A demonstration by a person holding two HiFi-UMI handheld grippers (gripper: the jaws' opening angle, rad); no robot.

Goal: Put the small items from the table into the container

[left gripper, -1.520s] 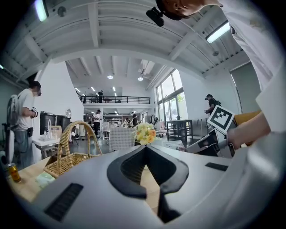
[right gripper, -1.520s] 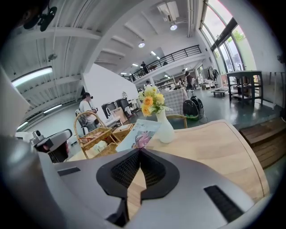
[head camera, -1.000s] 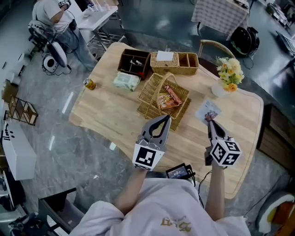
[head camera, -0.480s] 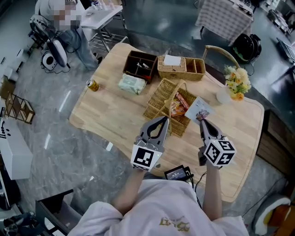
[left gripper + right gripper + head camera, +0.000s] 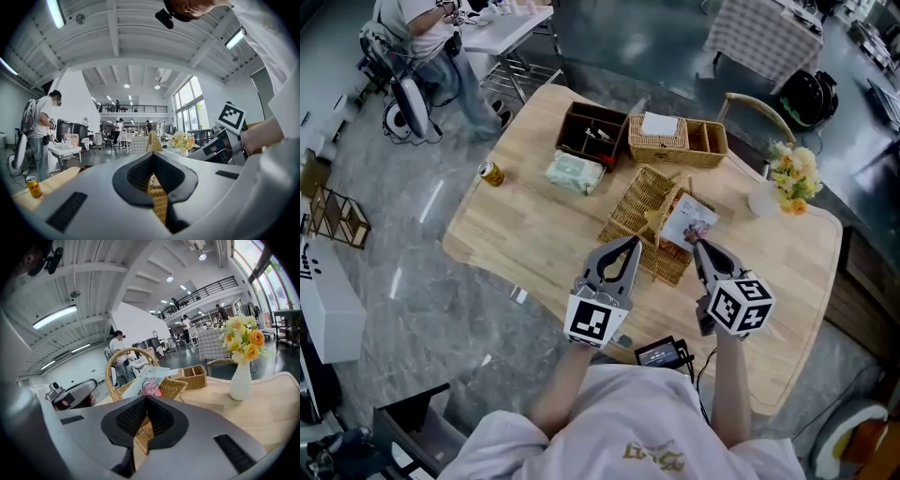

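A black device (image 5: 659,351) lies on the near edge of the wooden table (image 5: 534,234), just in front of the person's body. Beyond it, the left gripper (image 5: 632,244) has its jaws closed with nothing between them, its tip at the near side of a wicker basket (image 5: 637,199). The right gripper (image 5: 697,244) is clamped on the edge of a white packet (image 5: 686,219) with a pink picture, held over the basket's right half and hiding part of its inside.

Further off, a pack of wipes (image 5: 574,172) lies left of the basket, and a can (image 5: 491,172) stands near the table's left edge. At the far edge a dark box (image 5: 592,131) sits beside a wicker tray (image 5: 694,141). A vase of flowers (image 5: 792,176) stands at the far right. Past the table, a person (image 5: 422,28) is at a white table.

The right gripper view alone shows the basket's handle arching up behind the packet. Only the head view shows the wipes.
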